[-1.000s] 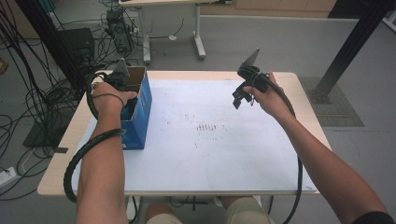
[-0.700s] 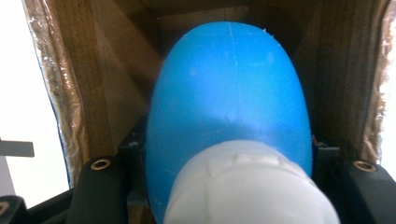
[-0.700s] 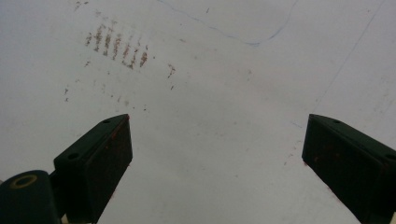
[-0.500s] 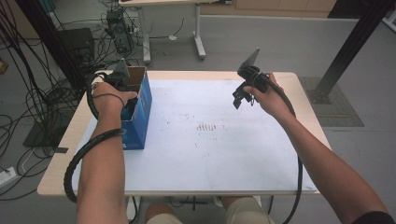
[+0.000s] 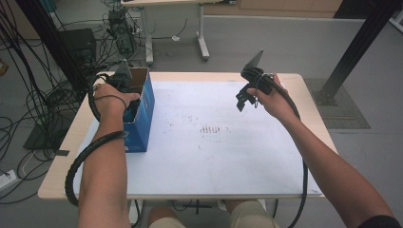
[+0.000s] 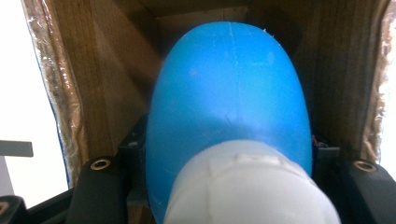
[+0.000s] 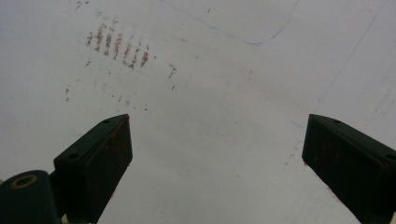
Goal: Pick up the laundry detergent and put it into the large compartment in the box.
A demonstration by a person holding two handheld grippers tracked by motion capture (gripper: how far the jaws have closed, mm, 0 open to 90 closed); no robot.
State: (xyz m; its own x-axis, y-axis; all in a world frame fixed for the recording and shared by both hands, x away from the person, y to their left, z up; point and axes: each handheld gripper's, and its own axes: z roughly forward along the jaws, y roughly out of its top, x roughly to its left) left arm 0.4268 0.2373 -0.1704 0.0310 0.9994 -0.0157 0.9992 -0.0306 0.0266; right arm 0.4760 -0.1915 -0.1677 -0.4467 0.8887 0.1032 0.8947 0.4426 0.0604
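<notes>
An open cardboard box (image 5: 142, 114) with blue outer sides stands at the table's left edge. My left gripper (image 5: 124, 80) reaches down into it. In the left gripper view, a smooth blue rounded object (image 6: 229, 93) with a white end (image 6: 247, 186) sits between the jaws, and my left gripper (image 6: 229, 144) is shut on it against the brown inner walls (image 6: 107, 84). My right gripper (image 5: 244, 97) hangs above the far right of the table, tilted down. In its own view, my right gripper (image 7: 217, 140) is open with nothing between the black pads (image 7: 100, 158).
A white sheet (image 5: 214, 156) covers most of the table top and carries small rust-coloured marks (image 5: 209, 128), seen as marks (image 7: 116, 46) in the right gripper view. Cables and equipment stands (image 5: 119, 33) crowd the floor at the far left. A black post (image 5: 351, 52) rises at the right.
</notes>
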